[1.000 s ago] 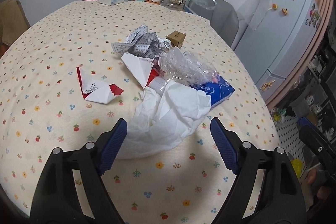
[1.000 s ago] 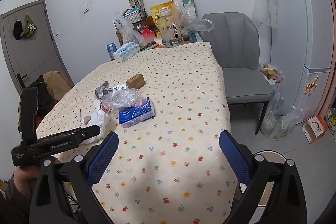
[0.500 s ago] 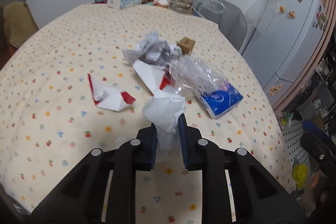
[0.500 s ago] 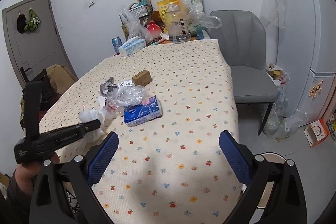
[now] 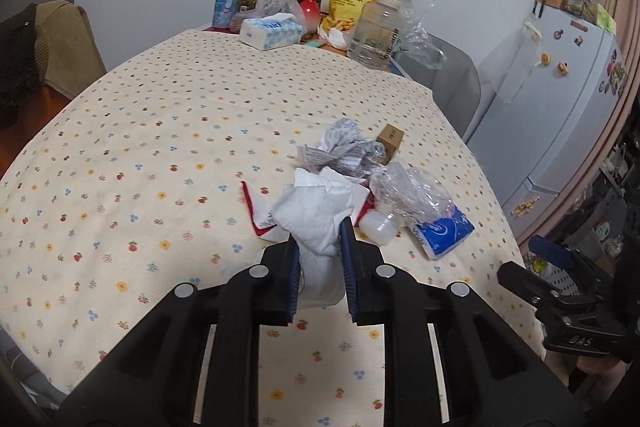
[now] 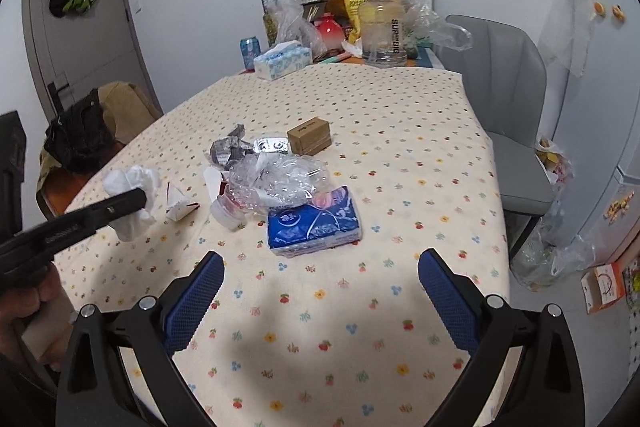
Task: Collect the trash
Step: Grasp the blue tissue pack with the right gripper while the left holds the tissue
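My left gripper point(image 5: 319, 231) is shut on a crumpled white tissue point(image 5: 314, 215) and holds it lifted above the flowered tablecloth point(image 5: 140, 163); it also shows in the right wrist view point(image 6: 134, 199). Trash lies beyond it: crumpled printed paper point(image 5: 340, 151), red-and-white paper point(image 6: 178, 203), clear crumpled plastic point(image 6: 280, 179), a small white bottle point(image 5: 380, 227), a blue tissue pack point(image 6: 314, 225) and a small brown box point(image 6: 310, 137). My right gripper point(image 6: 320, 281) is open and empty above the table's near edge.
At the table's far end stand a tissue box point(image 6: 282, 61), a can point(image 6: 249, 49), a large clear jug point(image 6: 382, 27), snack bags and plastic bags. A grey chair point(image 6: 504, 107) and a fridge point(image 5: 560, 99) are to the right. Bags lie on the floor point(image 6: 560, 259).
My left gripper closed on the white tissue and lifted it off the table, uncovering the small white bottle. My right gripper moved forward, staying open.
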